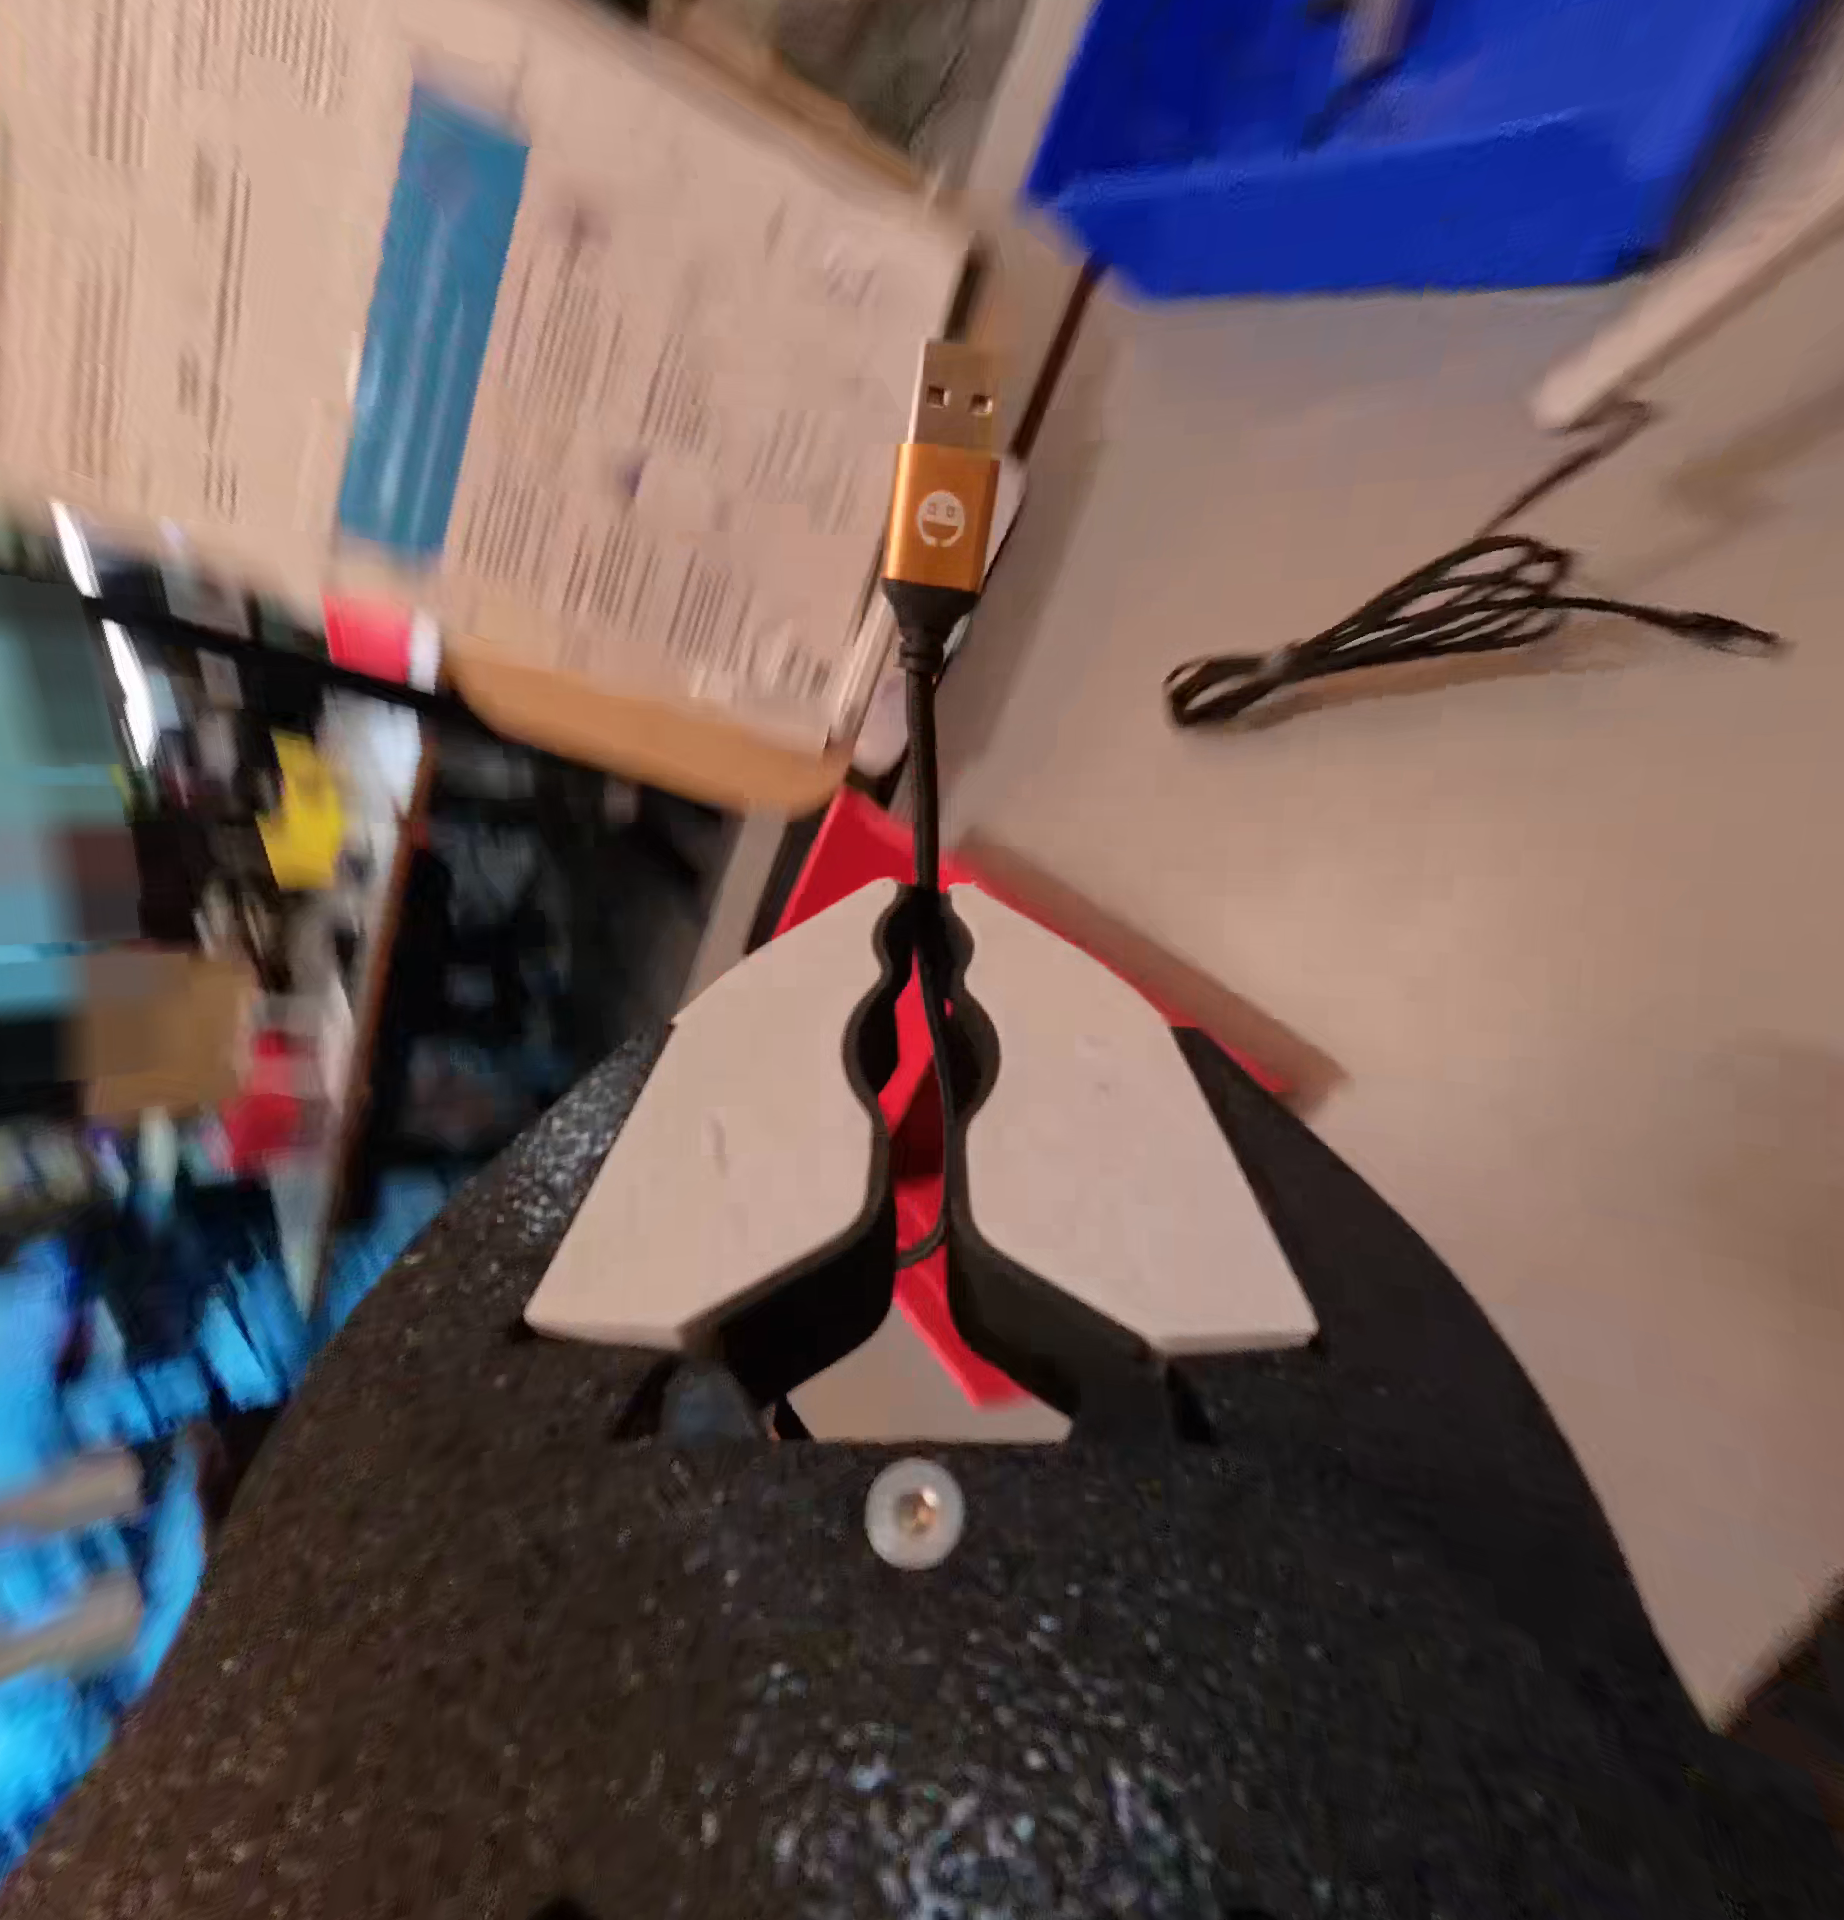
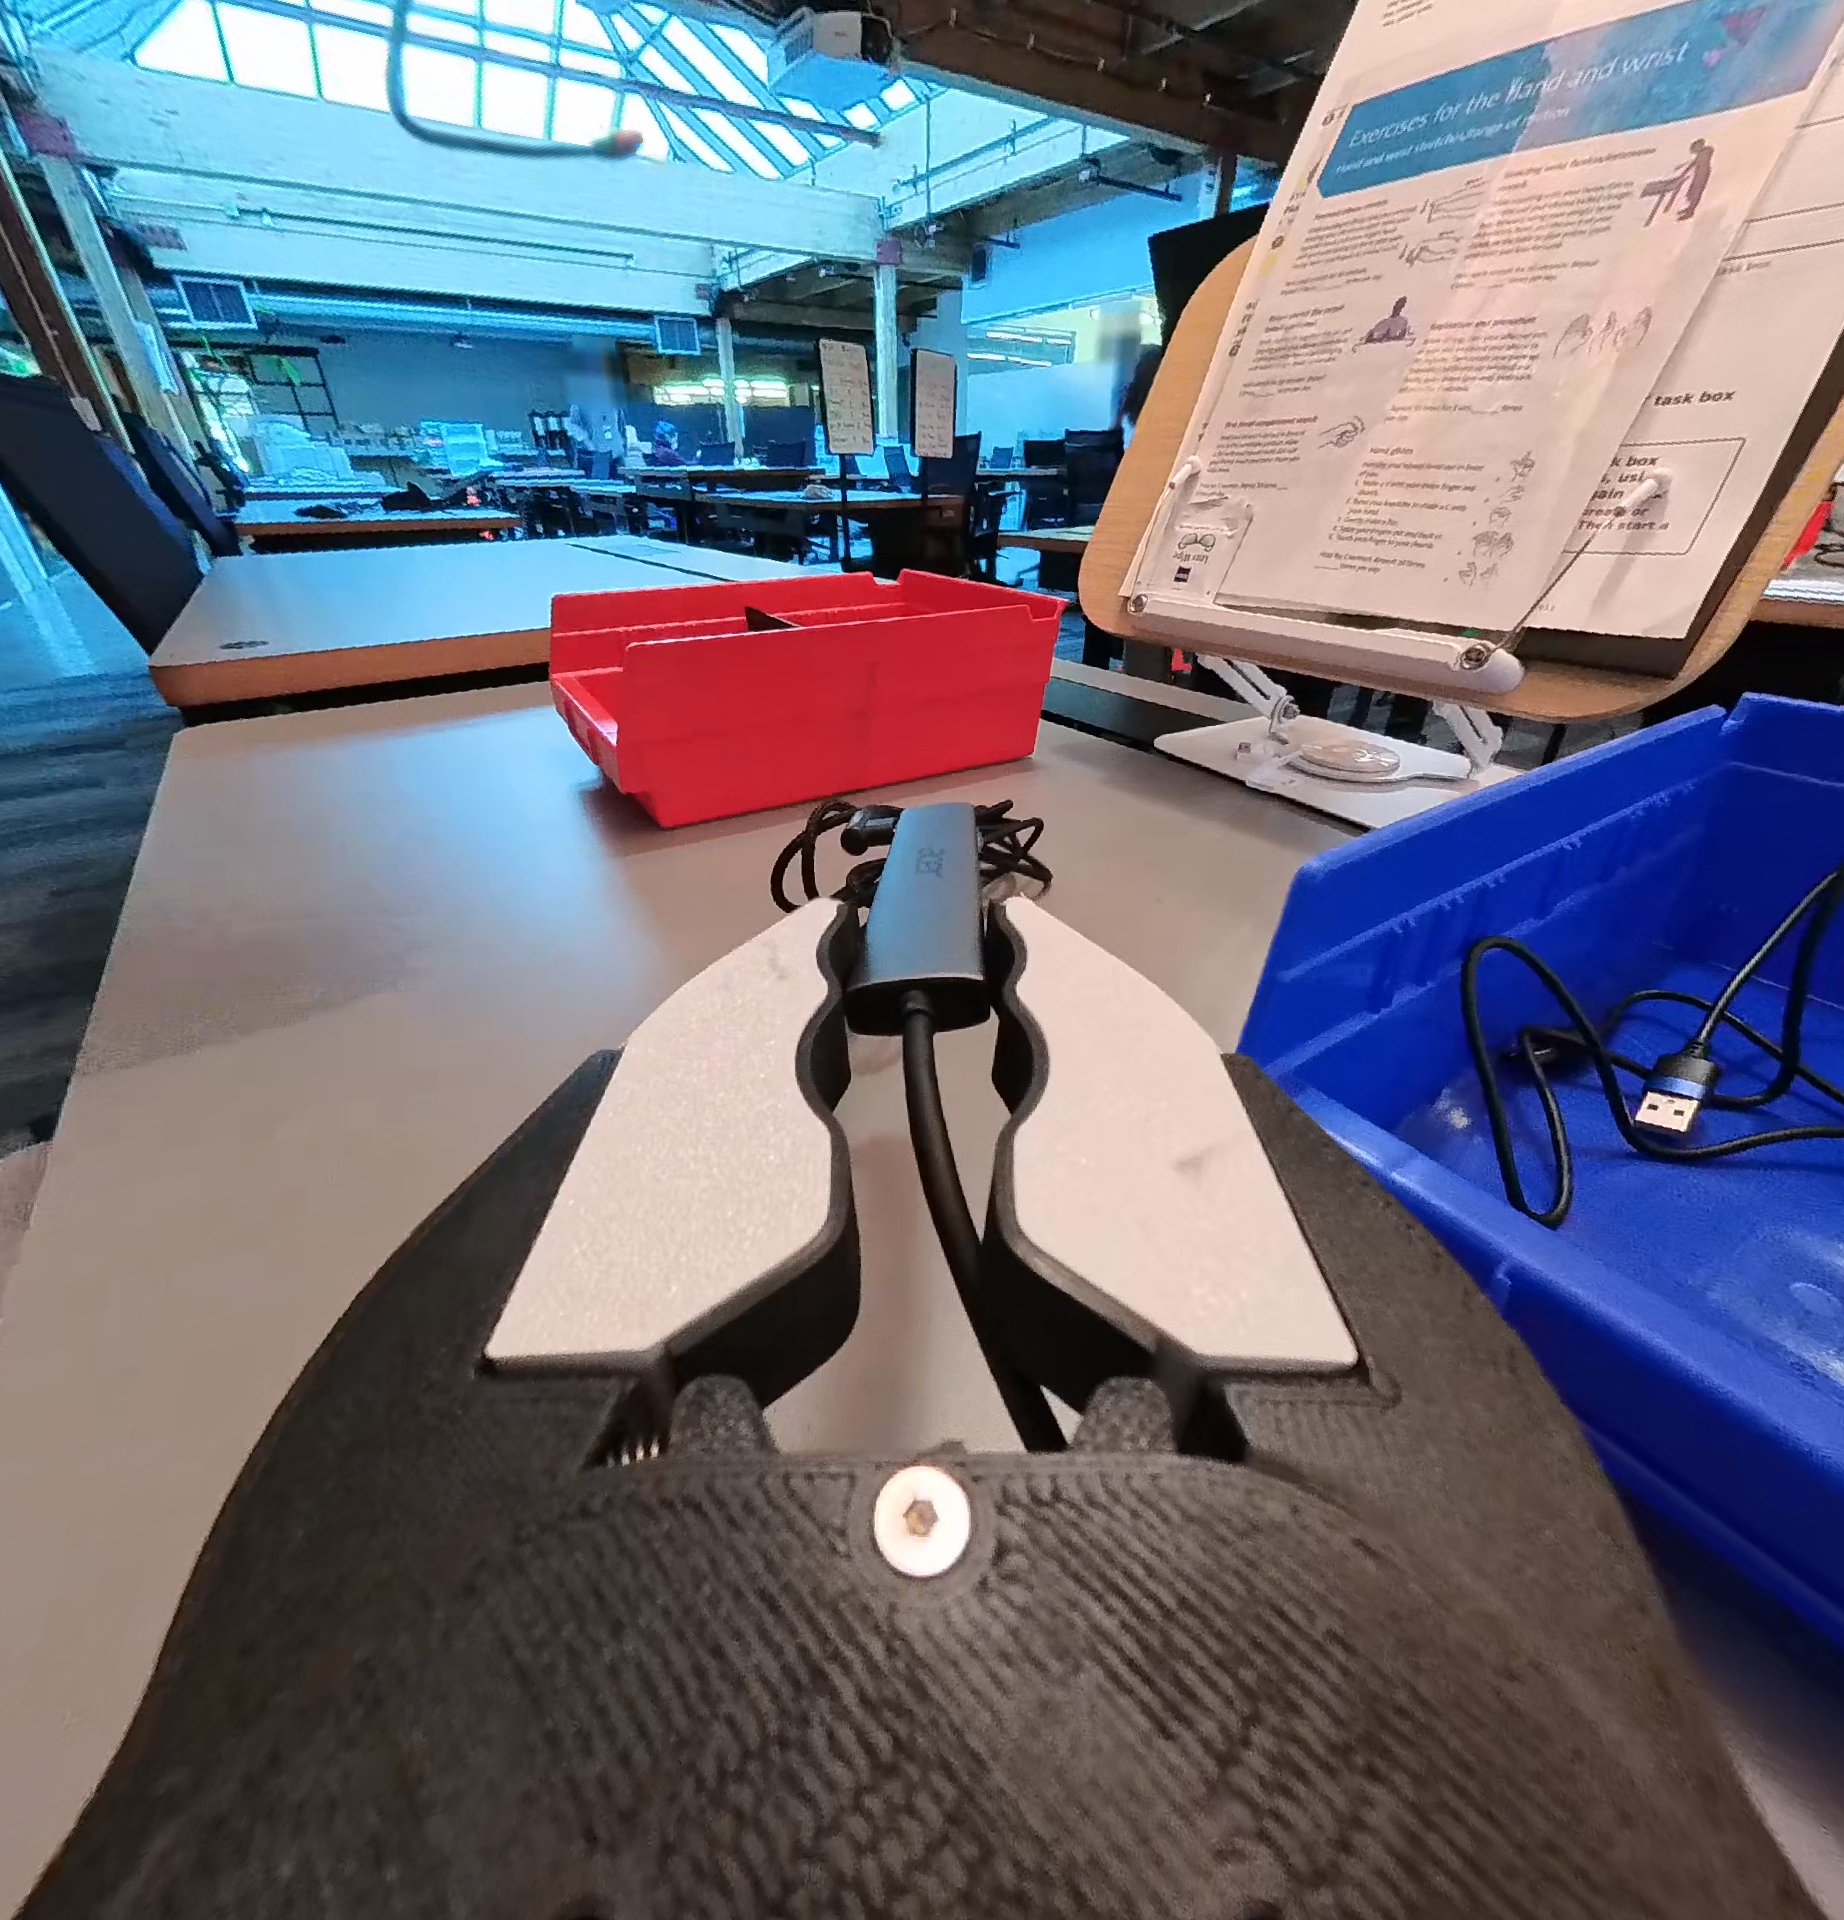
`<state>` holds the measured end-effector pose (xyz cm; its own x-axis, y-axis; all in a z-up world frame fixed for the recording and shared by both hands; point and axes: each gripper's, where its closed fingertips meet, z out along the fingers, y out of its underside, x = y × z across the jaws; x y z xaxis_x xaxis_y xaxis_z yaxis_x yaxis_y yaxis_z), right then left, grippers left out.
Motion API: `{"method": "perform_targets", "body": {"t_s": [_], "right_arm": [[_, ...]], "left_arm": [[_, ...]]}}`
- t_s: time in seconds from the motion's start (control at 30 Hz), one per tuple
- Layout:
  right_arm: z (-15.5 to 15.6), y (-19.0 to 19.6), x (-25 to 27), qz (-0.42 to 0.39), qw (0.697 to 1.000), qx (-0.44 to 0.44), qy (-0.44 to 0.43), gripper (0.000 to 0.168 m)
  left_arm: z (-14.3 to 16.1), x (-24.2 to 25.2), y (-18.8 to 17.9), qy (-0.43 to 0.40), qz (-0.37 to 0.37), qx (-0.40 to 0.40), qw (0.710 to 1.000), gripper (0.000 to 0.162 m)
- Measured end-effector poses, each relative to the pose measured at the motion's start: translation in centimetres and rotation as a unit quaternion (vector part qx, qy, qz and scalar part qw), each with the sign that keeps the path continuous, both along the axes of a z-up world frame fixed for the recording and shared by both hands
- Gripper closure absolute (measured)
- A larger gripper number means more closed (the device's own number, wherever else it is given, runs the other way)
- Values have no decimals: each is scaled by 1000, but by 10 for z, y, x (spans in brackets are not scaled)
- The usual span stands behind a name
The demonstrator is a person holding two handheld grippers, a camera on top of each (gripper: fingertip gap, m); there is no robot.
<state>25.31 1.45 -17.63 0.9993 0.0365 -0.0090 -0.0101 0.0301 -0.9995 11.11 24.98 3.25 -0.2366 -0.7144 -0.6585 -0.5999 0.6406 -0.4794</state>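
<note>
My left gripper [image 1: 925, 891] is shut on a thin black cable [image 1: 928, 769], held in the air. The cable's orange USB plug [image 1: 944, 478] sticks out beyond the fingertips. The left wrist view is tilted and blurred. My right gripper [image 2: 913, 914] is shut on a slim black USB hub [image 2: 923, 914] just above the table; the hub's thick cable [image 2: 939, 1174] runs back between the fingers. A coiled black cable [image 2: 824, 842] lies on the table just past the hub and also shows in the left wrist view [image 1: 1417, 623].
A red bin [image 2: 793, 696] stands on the grey table [image 2: 326, 935] ahead of the right gripper and shows under the left gripper [image 1: 845, 862]. A blue bin [image 2: 1624, 1195] at the right holds a blue-tipped USB cable [image 2: 1676, 1101]. A document stand with printed sheets [image 2: 1500, 364] stands behind. Left tips to right tips: about 35 cm.
</note>
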Motion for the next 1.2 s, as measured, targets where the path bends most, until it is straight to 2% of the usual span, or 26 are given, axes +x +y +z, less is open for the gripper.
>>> {"method": "perform_targets", "body": {"t_s": [0.03, 0.1, 0.17, 0.23, 0.3, 0.37, 0.47, 0.57, 0.63, 0.7, 0.73, 0.83, 0.9, 0.97, 1.03, 1.13, 1.2], "right_arm": [[1, 0, 1, -2, 1000, 2, 4, 145], [2, -1, 4, -7, 1000, 7, 13, 144], [3, -2, 7, -12, 1000, 11, 18, 145], [3, -3, 8, -18, 1000, 14, 19, 145], [4, -4, 9, -21, 999, 16, 18, 144], [3, -4, 8, -21, 1000, 15, 14, 145], [3, -4, 8, -24, 1000, 15, 12, 145], [2, -3, 4, -8, 1000, 8, 11, 145], [-2, -2, -2, 18, 1000, -10, 5, 144], [-5, -1, -6, 29, 999, -22, -6, 144], [-6, 0, -8, 32, 999, -24, -9, 144], [-8, 1, -10, 38, 999, -34, -16, 144], [-9, 2, -11, 37, 998, -38, -19, 144], [-10, 3, -11, 38, 998, -42, -21, 144], [-11, 3, -12, 38, 998, -43, -25, 144], [-11, 3, -14, 38, 998, -46, -32, 144], [-12, 4, -15, 39, 997, -48, -35, 144]], "left_arm": [[-11, 8, -25, 3, -64, 26, 998, 159], [-56, 17, -75, 37, -191, 56, 979, 159], [-112, 23, -115, 56, -294, 91, 950, 159], [-163, 26, -142, 43, -374, 165, 912, 159], [-210, 23, -154, 65, -412, 223, 881, 159], [-240, 17, -157, 72, -452, 290, 840, 159], [-263, 8, -146, 73, -484, 369, 790, 159], [-278, -6, -121, 82, -493, 395, 771, 159], [-289, -18, -95, 120, -482, 390, 775, 158], [-292, -24, -80, 125, -463, 358, 801, 144], [-291, -27, -77, 128, -451, 332, 819, 142], [-280, -23, -89, 137, -390, 198, 888, 132], [-267, -8, -103, 156, -314, 66, 934, 127], [-252, 22, -103, 141, -224, -10, 964, 127], [-245, 49, -98, 118, -188, -25, 975, 133], [-250, 77, -105, 96, -243, -40, 964, 137], [-259, 88, -112, 105, -264, -108, 953, 139]]}}
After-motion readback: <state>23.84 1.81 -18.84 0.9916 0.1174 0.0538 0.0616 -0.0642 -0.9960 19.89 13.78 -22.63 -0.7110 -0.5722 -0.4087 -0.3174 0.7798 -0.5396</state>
